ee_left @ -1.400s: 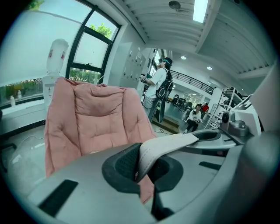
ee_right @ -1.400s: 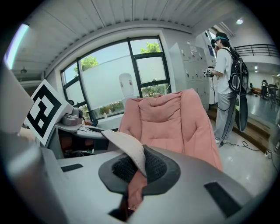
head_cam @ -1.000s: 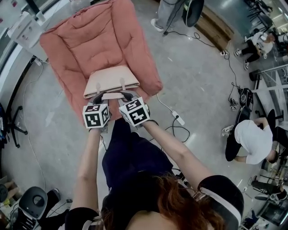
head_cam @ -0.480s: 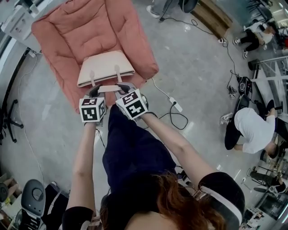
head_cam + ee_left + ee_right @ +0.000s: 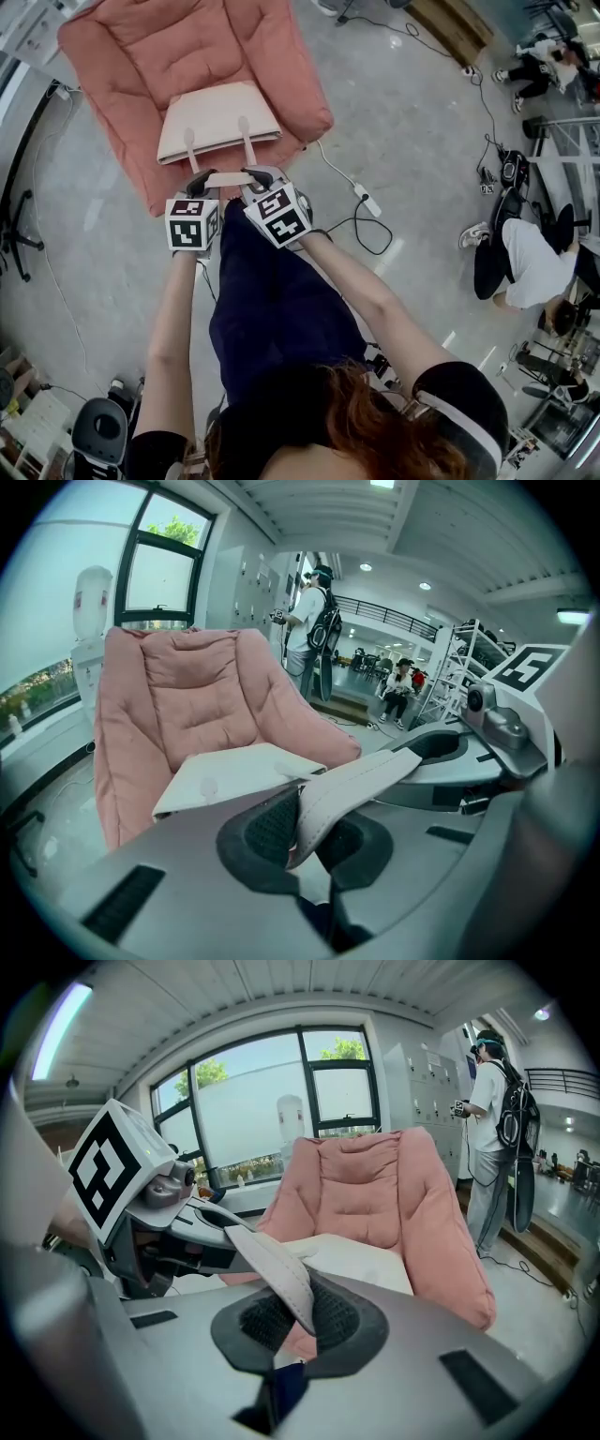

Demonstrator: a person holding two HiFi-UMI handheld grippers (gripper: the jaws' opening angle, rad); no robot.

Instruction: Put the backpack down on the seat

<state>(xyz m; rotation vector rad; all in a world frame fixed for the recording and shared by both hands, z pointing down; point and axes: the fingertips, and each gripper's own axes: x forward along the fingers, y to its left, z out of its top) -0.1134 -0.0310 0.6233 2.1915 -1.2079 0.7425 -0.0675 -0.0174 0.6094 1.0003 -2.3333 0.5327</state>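
Observation:
A cream backpack [image 5: 217, 122] is over the front of the pink cushioned chair's seat [image 5: 178, 47]; I cannot tell whether it rests on the cushion. Its pale top strap [image 5: 228, 179] runs between both grippers. My left gripper [image 5: 199, 181] is shut on the strap's left end, and my right gripper [image 5: 259, 175] is shut on its right end. In the left gripper view the strap [image 5: 352, 780] passes through the black pads, with the backpack [image 5: 234, 772] and chair [image 5: 178, 696] beyond. The right gripper view shows the strap [image 5: 277, 1274] pinched the same way, ahead of the backpack [image 5: 361, 1255].
A white power strip with black cable [image 5: 364, 199] lies on the grey floor right of the chair. People sit or crouch at the far right [image 5: 525, 262]. A person with a backpack stands behind the chair [image 5: 314, 621]. A dark stand's legs are at the left [image 5: 14, 234].
Both grippers have moved forward and down together with the strap. The backpack now lies further over the chair's seat.

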